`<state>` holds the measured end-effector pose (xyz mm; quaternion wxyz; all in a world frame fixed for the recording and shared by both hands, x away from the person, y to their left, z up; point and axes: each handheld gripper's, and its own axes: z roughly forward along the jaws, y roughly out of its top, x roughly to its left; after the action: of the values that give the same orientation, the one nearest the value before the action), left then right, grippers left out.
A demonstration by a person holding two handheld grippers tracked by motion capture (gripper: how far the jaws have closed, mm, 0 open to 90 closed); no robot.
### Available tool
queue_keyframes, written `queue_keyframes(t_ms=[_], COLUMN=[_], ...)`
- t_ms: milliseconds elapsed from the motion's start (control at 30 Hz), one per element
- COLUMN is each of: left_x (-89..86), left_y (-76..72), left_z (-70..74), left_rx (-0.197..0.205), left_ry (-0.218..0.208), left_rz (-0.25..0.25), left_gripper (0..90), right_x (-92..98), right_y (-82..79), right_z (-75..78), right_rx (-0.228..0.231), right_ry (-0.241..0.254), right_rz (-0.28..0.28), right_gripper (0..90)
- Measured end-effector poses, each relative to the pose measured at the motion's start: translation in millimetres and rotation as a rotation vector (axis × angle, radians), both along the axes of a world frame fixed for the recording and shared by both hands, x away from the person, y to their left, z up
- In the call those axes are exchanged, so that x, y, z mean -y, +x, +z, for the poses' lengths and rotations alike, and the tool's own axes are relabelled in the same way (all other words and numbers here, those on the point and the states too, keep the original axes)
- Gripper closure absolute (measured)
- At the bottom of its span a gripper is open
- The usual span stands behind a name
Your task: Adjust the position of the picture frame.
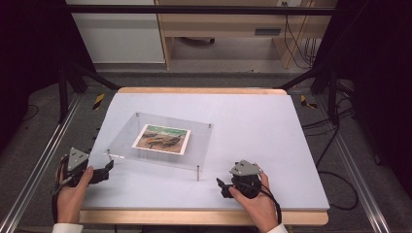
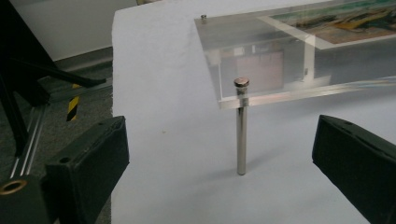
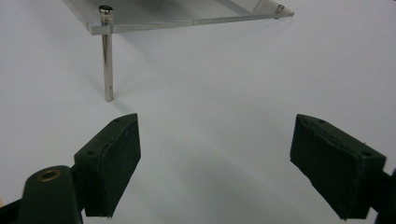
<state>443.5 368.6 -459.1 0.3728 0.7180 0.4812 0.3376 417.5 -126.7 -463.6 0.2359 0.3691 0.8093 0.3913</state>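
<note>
Standing mid-tabletop (image 1: 272, 121) on metal legs (image 2: 241, 135), clear acrylic frame (image 1: 194, 145) with picture (image 1: 163, 138); left tongs (image 1: 108, 166) and right tongs (image 1: 221, 187), both wide, empty, flank its near corners, seemingly poised to grasp.

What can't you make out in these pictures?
- Picture under the clear panel: too small in the high view to tell its subject; cut off by the top edge in the left gripper view.
- Far legs of the panel: hidden behind the panel itself in the high view.
- Right gripper: its fingers are partly hidden by the hand in the high view.
</note>
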Motion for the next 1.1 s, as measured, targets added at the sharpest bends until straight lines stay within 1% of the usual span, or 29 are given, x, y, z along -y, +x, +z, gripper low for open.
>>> queue_keyframes(t_ms=[33, 100, 133, 167, 267, 333, 367, 467, 567, 600, 667, 733, 767, 833, 867, 900, 933, 1033, 1100], left_x=[-0.3, -0.5, -0.1, 0.0, 1.0, 2.1, 2.1, 2.5, 1.5, 1.2, 1.1, 1.4, 1.5, 2.1, 2.4, 2.8, 2.8, 4.7, 4.9], left_y=[0.2, 0.2, 0.1, 0.1, 0.0, 0.3, 0.3, 1.2, 2.2, 3.0, 3.2, 4.0, 4.3, 5.0, 5.3, 5.5, 5.8, 5.7, 5.2], left_z=[-0.3, -0.3, -0.4, -0.4, -0.7, -1.2, -1.2, -1.7, -2.2, -3.0, -3.2, -3.3, -3.0, -3.3, -3.6, -3.9, -3.9, -3.4, -3.5], left_rx=[-0.006, -0.008, -0.01, -0.01, -0.012, -0.026, -0.026, -0.051, -0.058, -0.068, -0.072, -0.063, -0.062, -0.062, -0.068, -0.07, -0.073, -0.071, -0.07], left_ry=[-0.013, -0.019, -0.024, -0.025, -0.035, -0.038, -0.038, -0.052, -0.062, -0.071, -0.072, -0.079, -0.081, -0.08, -0.071, -0.071, -0.066, -0.056, -0.051], left_rz=[0.001, -0.001, -0.006, -0.008, -0.017, -0.034, -0.034, -0.042, -0.051, -0.057, -0.057, -0.055, -0.059, -0.06, -0.055, -0.051, -0.055, -0.052, -0.05], left_gripper=[3.4, 3.3, 3.3, 3.4, 3.4, 3.6, 3.7, 3.9, 5.3, 5.9, 5.9, 6.1, 6.4, 7.7, 7.7, 9.4, 12.7, 16.5, 17.7], right_x=[-1.7, -3.5, -5.8, -9.6, -14.5, -17.0, -17.0, -22.4, -29.0, -30.9, -32.8, -38.5, -39.9, -44.3, -44.3, -46.2, -51.4, -59.7, -63.7], right_y=[-1.0, -1.7, -2.7, -3.9, -5.7, -6.4, -6.4, -6.8, -6.8, -6.4, -5.8, -3.8, -2.7, -0.7, -0.7, 0.9, 4.3, 10.3, 14.5], right_z=[-1.1, -2.1, -2.9, -4.2, -5.2, -6.1, -6.1, -8.1, -8.9, -9.1, -9.3, -9.5, -9.9, -11.0, -11.0, -11.8, -12.5, -13.0, -14.4], right_rx=[0.006, 0.012, 0.015, 0.022, 0.021, 0.009, 0.009, -0.015, -0.029, -0.033, -0.039, -0.059, -0.059, -0.077, -0.077, -0.075, -0.082, -0.078, -0.078], right_ry=[-0.009, -0.014, -0.013, -0.01, 0.006, 0.035, 0.035, 0.079, 0.094, 0.094, 0.097, 0.113, 0.115, 0.114, 0.114, 0.115, 0.116, 0.118, 0.129], right_rz=[0.01, 0.017, 0.017, 0.03, 0.046, 0.052, 0.052, 0.067, 0.079, 0.079, 0.077, 0.091, 0.104, 0.104, 0.104, 0.11, 0.123, 0.124, 0.126], right_gripper=[17.4, 18.9, 19.9, 22.6, 25.8, 26.9, 26.9, 29.6, 30.3, 30.1, 29.6, 27.9, 28.5, 33.5, 33.5, 37.2, 43.4, 51.5, 56.5])
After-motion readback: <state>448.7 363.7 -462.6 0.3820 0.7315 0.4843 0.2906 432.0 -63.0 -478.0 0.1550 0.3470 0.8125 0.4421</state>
